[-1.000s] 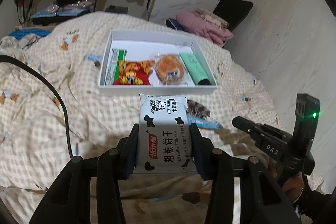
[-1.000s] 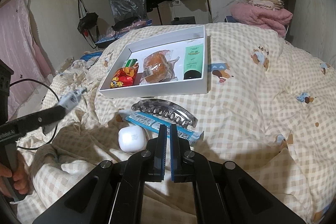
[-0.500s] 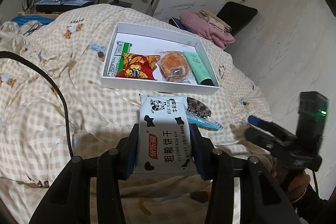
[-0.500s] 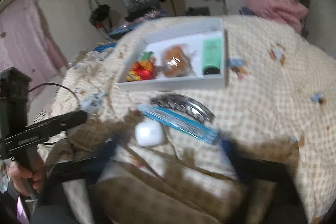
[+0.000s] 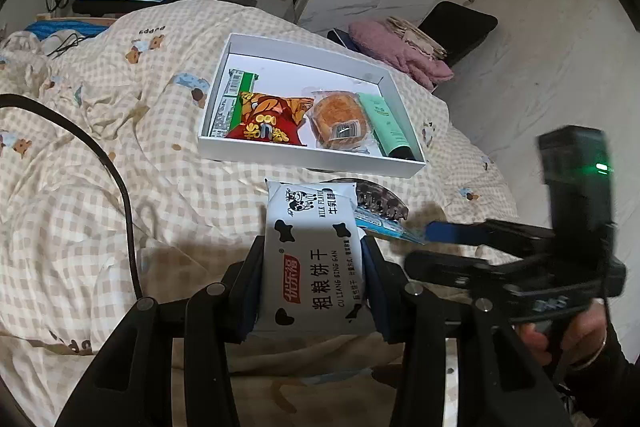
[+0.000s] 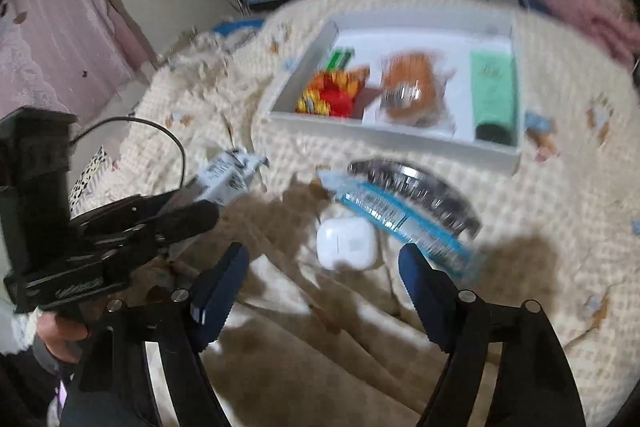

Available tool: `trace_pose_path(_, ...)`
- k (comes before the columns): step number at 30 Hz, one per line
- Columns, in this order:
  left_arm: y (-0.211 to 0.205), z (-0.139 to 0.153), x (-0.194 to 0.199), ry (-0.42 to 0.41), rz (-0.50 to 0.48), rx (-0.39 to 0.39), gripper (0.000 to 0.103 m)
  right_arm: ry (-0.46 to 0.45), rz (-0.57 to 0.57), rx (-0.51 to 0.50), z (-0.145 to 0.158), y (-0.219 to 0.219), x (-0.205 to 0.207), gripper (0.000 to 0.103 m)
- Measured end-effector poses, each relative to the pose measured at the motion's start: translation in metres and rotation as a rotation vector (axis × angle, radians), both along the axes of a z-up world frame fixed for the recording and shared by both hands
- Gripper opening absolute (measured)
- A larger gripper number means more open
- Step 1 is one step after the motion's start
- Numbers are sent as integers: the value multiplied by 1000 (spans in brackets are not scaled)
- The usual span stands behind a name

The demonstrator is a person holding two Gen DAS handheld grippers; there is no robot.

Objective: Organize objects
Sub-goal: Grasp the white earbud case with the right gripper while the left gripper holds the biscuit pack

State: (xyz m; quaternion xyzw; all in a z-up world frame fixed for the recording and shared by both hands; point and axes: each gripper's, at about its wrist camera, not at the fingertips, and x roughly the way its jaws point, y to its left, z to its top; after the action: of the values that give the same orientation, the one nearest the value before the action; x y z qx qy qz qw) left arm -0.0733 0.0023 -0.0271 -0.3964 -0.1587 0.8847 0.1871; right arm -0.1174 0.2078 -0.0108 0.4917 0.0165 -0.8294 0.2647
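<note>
A person is working over a bed covered by a checked quilt (image 5: 100,167). The left gripper (image 5: 314,267) is pinching a white biscuit packet (image 5: 314,259) with cow spots, holding it above the quilt, just short of a white box (image 5: 312,163). The box is holding a red snack bag (image 5: 264,123), a wrapped bun (image 5: 340,121) and a green tube (image 5: 386,125). The right gripper (image 6: 324,283), blurred, is hanging with jaws spread wide, having just been narrowing slightly, over a white earbud case (image 6: 347,243) beside a blue packet (image 6: 400,219) and a hair claw (image 6: 416,191).
</note>
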Motion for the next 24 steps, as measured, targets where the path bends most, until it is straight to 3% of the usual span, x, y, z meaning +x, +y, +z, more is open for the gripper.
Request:
trace_pose_path(2, -1, 0, -1, -3, 1, 2, 49, -56, -11, 13, -12, -3, -11, 78)
trace_pose_path(5, 0, -2, -2, -11, 1, 2, 49, -104, -32, 72, -27, -9, -23, 52)
trace_pose_path(8, -1, -4, -4, -18, 2, 5, 49, -134, -45, 122, -39, -16, -32, 52)
trace_pose_path(16, 1, -6, -5, -28, -3, -10, 49, -100, -9, 259, -57, -41, -38, 52)
trace_pose_path(24, 3, -6, -5, -31, -4, -14, 49, -97, -56, 207, -53, -26, -38, 47)
